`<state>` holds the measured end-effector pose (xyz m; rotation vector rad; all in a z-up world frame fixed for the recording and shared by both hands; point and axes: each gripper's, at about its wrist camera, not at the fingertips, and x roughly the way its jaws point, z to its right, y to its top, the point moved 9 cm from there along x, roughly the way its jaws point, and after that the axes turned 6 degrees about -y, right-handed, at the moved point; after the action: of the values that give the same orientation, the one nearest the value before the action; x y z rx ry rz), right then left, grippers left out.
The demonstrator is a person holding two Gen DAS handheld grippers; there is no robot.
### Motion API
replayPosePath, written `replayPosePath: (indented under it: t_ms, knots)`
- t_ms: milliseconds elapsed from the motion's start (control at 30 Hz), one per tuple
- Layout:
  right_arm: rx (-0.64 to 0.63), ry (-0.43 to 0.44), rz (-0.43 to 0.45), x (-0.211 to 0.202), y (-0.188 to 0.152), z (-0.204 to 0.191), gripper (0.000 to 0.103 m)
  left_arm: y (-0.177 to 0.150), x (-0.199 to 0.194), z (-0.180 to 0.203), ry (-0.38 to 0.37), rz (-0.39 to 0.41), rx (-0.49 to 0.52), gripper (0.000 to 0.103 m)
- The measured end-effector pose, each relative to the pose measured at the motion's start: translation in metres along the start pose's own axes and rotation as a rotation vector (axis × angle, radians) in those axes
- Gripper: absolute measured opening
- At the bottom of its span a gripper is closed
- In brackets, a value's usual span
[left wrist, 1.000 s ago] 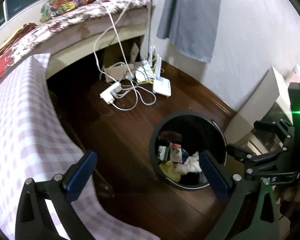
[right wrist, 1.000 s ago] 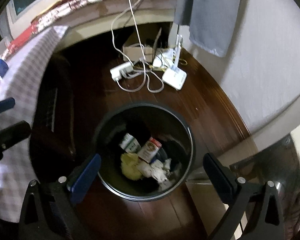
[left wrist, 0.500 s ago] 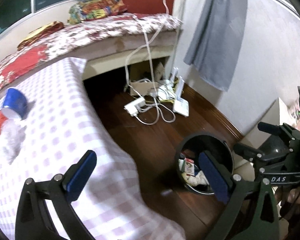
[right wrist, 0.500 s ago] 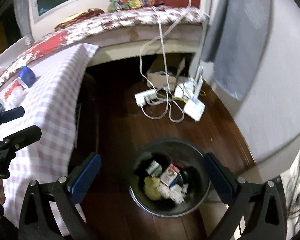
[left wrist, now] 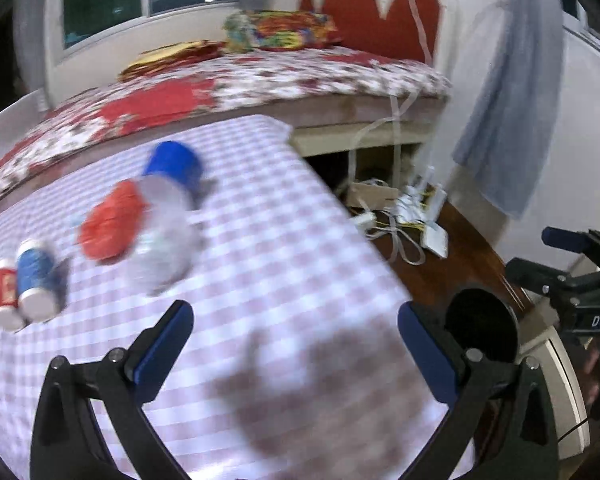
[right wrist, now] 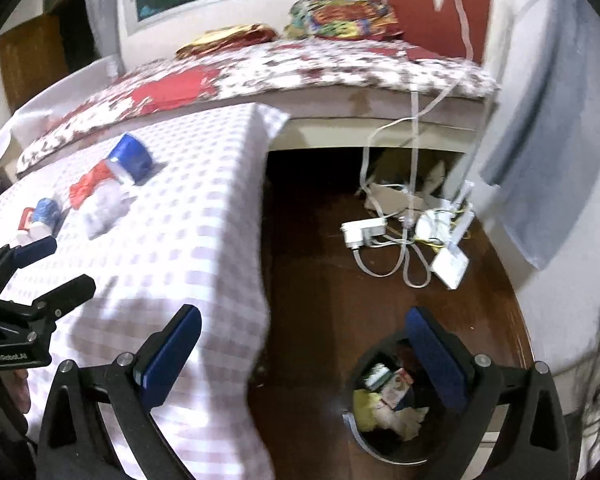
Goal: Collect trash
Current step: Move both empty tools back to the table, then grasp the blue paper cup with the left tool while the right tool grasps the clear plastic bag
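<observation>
Left wrist view: my left tool [left wrist: 296, 340] gapes empty over the checked-cloth bench [left wrist: 284, 280], and my right tool [right wrist: 300, 348] is equally wide. Remaining trash, a crumpled red-and-white wrapper [left wrist: 140, 224] beside a blue paper cup [left wrist: 175, 169], looks flimsy; a hasty pinch may snag the cloth or knock the cup rolling.

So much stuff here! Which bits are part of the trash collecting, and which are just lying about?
Part of the job:
- blue cup
- red wrapper
- crumpled clear plastic
- two small bottles
- black bin, already holding rubbish
- both hand-held grippers, open and empty

Just lying about:
- power strip and cables
- white router
- bedding
- grey cloth
</observation>
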<state>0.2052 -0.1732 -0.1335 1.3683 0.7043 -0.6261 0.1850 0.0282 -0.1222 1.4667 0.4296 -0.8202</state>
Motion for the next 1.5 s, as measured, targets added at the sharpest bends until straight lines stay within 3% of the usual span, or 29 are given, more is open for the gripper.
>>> replayPosePath:
  t_ms: [433,767,1033,1267,1333,1500]
  knots:
    - [-0.172,0.121,0.049,0.009,0.050,-0.155,0.103,-0.023,-0.045,-0.150,0.232,0.068,-0.217,0.102]
    - [-0.253,0.183,0.029,0.030,0.066,-0.238,0.103,-0.041,-0.049,-0.232,0.337,0.073,-0.351,0.101]
    - [-0.242,0.191,-0.021,0.069,0.077,-0.268,0.103,-0.038,-0.023,-0.264,0.292,0.067,-0.446,0.088]
    - [-0.229,0.205,-0.087,0.106,0.075,-0.285,0.102,-0.030,-0.003,-0.276,0.300,0.053,-0.448,0.086]
    - [-0.232,0.214,-0.102,0.114,0.073,-0.291,0.100,-0.029,0.002,-0.280,0.293,0.047,-0.452,0.086]
    - [-0.220,0.233,-0.128,0.131,0.074,-0.297,0.083,-0.026,0.015,-0.286,0.284,0.034,-0.453,0.083]
